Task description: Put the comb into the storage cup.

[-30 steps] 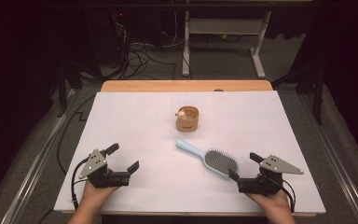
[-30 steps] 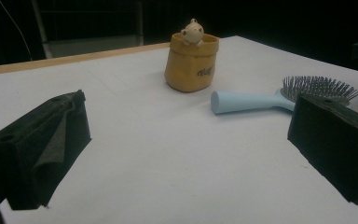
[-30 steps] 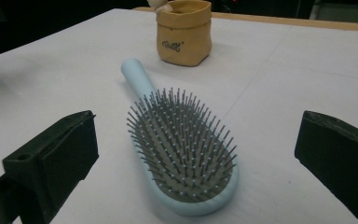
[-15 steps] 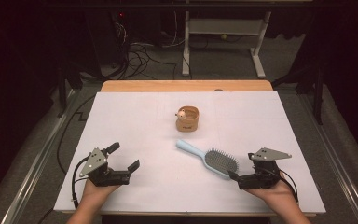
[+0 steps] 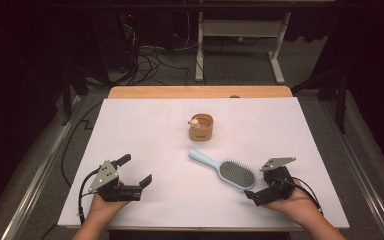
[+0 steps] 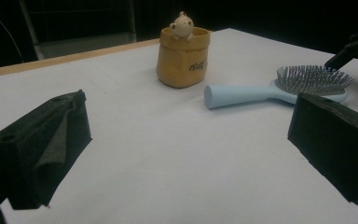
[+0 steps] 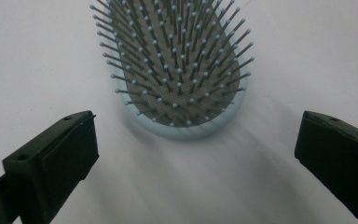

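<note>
Right gripper [image 5: 258, 187] just beside the hairbrush [image 5: 236, 173] head, jaws wide apart, gripping nothing. Left gripper [image 5: 136, 172] well apart on the table [image 5: 145, 125], jaws spread, empty.

right gripper [image 5: 258, 186] edged nearer hairbrush [image 5: 236, 173] head, tilted down toward it

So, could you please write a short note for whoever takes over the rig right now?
Left hand-held gripper: open, holding nothing, resting low at the near left of the white table.
Right hand-held gripper: open, holding nothing, jaws just short of the head of the hairbrush.
Hairbrush: blue, flat on the table, bristles up, handle pointing toward the yellow pouch, apart from it.
Pouch: upright, a small bear figure at its rim.
Done: nothing gripped yet.
Left: probably grasp the brush head; the goal after that is unclear.
</note>
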Demonstrator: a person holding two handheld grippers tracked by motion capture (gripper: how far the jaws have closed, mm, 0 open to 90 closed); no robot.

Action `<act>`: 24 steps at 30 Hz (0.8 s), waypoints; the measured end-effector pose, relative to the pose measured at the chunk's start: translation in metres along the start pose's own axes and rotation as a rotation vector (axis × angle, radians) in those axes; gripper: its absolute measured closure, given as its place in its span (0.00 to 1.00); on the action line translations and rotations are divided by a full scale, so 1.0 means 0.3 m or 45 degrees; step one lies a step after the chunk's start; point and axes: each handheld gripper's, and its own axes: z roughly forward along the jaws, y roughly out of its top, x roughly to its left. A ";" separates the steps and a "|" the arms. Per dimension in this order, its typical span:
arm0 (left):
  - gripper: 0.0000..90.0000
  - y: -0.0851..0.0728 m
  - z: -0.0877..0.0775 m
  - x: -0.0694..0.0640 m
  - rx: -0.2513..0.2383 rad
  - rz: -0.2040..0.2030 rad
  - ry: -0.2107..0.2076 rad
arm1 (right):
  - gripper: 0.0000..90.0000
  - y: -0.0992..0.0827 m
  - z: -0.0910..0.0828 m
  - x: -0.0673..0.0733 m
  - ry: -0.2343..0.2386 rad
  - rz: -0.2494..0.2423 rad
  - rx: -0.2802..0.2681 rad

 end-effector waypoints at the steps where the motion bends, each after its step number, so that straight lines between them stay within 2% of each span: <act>1: 0.00 0.000 0.000 0.000 0.000 0.000 -0.001 | 0.00 0.003 0.003 0.002 0.001 -0.003 0.018; 2: 0.00 0.000 0.000 0.000 -0.001 0.001 -0.001 | 0.00 0.010 0.009 0.006 0.006 -0.029 0.055; 5: 0.00 0.000 -0.001 -0.001 0.001 0.002 -0.009 | 0.00 0.018 0.014 0.013 0.009 -0.051 0.088; 6: 0.00 0.000 -0.001 -0.002 0.000 0.002 -0.010 | 0.00 0.028 0.017 0.018 0.020 -0.079 0.117; 10: 0.00 0.002 0.000 -0.007 0.000 0.021 -0.025 | 0.00 0.043 0.019 0.021 0.024 -0.116 0.150; 12: 0.00 0.003 0.002 -0.010 -0.001 0.026 -0.030 | 0.00 0.061 0.022 0.020 0.027 -0.150 0.191; 24: 0.00 0.005 0.002 -0.016 -0.005 0.026 -0.040 | 0.00 0.149 0.048 0.007 0.049 -0.226 0.319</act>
